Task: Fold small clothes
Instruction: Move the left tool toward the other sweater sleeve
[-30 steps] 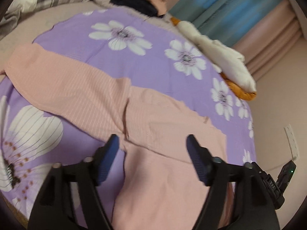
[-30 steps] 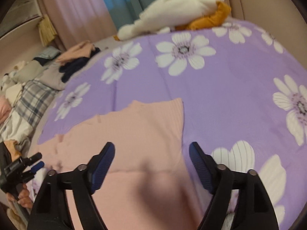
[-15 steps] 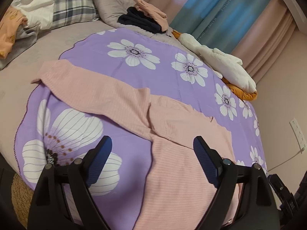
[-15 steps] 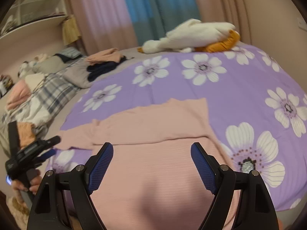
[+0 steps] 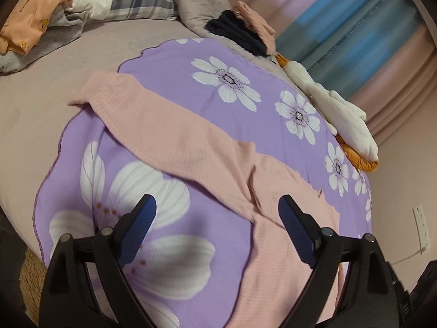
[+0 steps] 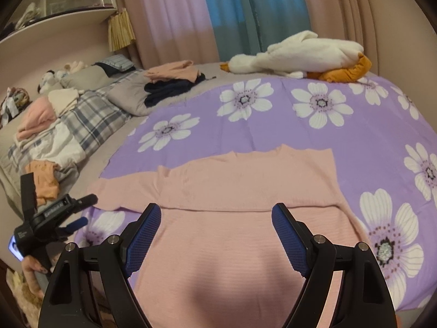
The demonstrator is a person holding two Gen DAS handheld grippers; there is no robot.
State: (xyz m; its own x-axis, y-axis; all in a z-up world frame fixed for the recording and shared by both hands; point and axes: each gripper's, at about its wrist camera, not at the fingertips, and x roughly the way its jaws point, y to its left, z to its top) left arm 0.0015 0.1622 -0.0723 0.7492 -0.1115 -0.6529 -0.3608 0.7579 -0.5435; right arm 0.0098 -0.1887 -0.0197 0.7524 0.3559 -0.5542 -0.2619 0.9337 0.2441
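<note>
I see pink top [image 6: 245, 186] near hem cut off below frame | left gripper [image 5: 215, 205] jaws just widened, nothing between | right gripper [image 6: 215, 210] wide, empty

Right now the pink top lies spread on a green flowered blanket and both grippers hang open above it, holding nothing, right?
Nearly. The flowered blanket is purple, not green, as the right wrist view shows. The pink top does lie spread on it, and the left gripper and right gripper hang open, empty.
</note>
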